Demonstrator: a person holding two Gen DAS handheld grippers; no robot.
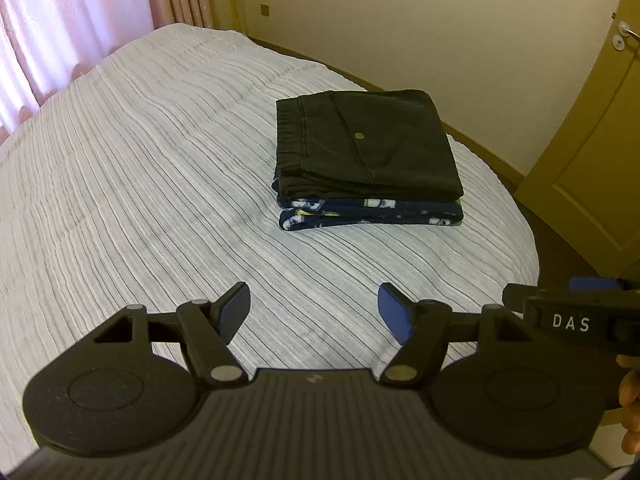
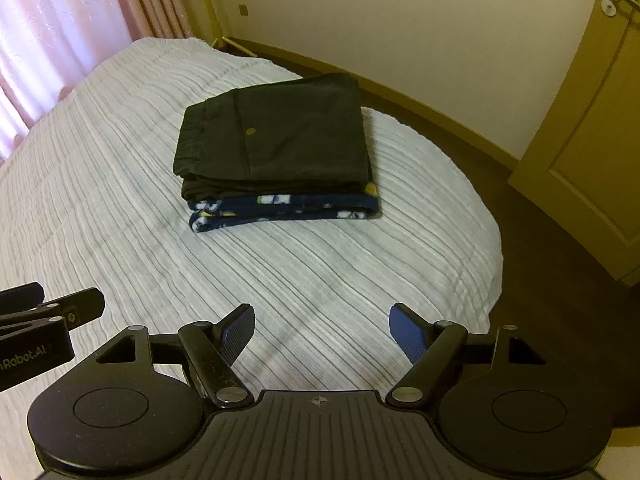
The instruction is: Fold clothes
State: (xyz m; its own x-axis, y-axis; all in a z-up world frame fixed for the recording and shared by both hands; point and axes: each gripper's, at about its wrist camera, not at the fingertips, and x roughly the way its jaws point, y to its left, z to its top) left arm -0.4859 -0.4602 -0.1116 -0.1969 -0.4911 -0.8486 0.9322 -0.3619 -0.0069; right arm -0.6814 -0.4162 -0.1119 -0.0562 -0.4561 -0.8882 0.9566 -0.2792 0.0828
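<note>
A folded black garment [image 1: 368, 144] with a small brass button lies on top of a folded navy patterned garment [image 1: 372, 216], stacked on the bed. The same stack shows in the right wrist view, black piece [image 2: 276, 136] over navy piece [image 2: 280, 210]. My left gripper [image 1: 314, 312] is open and empty, held above the bedspread well short of the stack. My right gripper [image 2: 322, 330] is open and empty, also short of the stack. The right gripper's body shows at the right edge of the left wrist view [image 1: 572, 316].
The bed has a white ribbed bedspread [image 1: 140, 168]. Pink curtains [image 1: 60, 20] hang at the left. A cream wall [image 1: 440, 20] and a yellow door [image 1: 592, 152] stand beyond the bed. Dark floor [image 2: 540, 240] lies to the right.
</note>
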